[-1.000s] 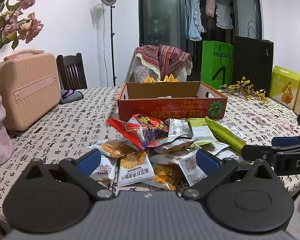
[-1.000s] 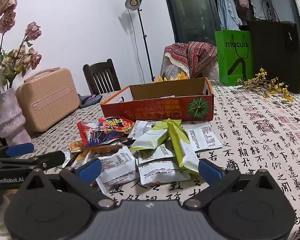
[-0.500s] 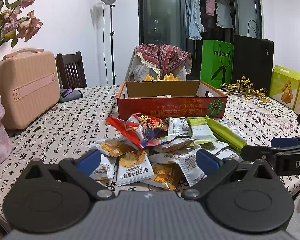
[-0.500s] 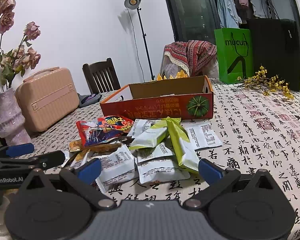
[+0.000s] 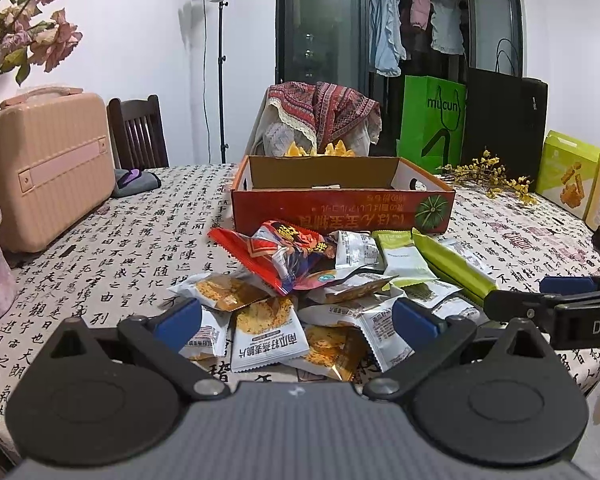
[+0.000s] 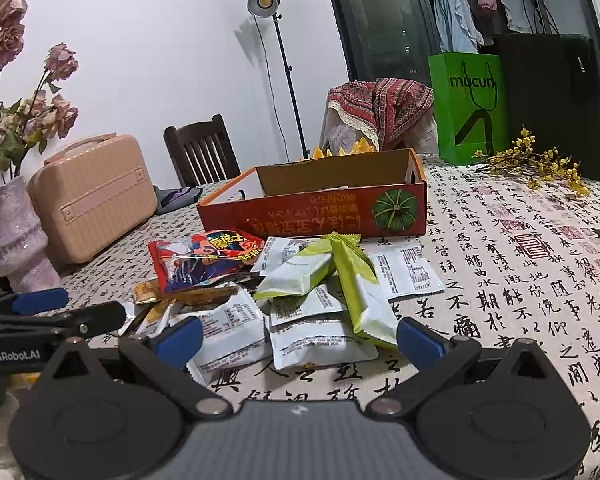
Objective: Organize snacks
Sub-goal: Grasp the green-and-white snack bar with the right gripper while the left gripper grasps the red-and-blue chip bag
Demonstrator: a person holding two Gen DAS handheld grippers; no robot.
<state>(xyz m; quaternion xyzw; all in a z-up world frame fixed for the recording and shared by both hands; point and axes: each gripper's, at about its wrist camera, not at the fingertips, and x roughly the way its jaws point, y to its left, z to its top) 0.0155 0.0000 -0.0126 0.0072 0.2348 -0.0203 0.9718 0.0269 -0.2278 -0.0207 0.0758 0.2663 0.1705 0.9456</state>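
While both grippers hover at the near edge of the tabletop point(image 6: 520, 280), the left gripper point(image 5: 296, 316) has its fingers spread wide and empty, and the right gripper point(image 6: 298, 334) likewise; a heap of snack packets point(image 5: 320, 288) lies just ahead of them, a red bag point(image 6: 204, 258) on top and a long green pack point(image 6: 360, 284) toward the right; behind the heap stands an open red cardboard box point(image 5: 342, 204), which seems nearly empty, though its floor is mostly hidden.
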